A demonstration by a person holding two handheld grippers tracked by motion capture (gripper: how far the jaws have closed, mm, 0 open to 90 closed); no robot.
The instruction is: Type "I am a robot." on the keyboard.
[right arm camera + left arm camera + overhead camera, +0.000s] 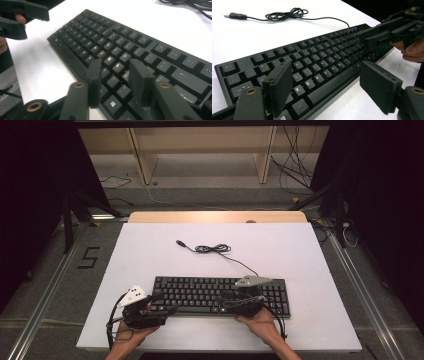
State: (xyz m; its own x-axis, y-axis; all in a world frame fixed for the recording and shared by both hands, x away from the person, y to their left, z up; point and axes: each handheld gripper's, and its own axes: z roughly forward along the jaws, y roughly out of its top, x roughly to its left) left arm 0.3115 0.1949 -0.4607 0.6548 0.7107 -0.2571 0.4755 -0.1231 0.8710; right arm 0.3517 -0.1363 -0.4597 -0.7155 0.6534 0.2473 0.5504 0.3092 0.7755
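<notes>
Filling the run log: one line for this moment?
keyboard flat on table | left gripper open | right gripper open | cable loose

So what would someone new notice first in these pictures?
The black keyboard near the front of the white table, with a gripper poised over each end: the left gripper wide open, the right gripper partly open over the keys. Behind it, the keyboard's cable lies coiled and unplugged.
</notes>
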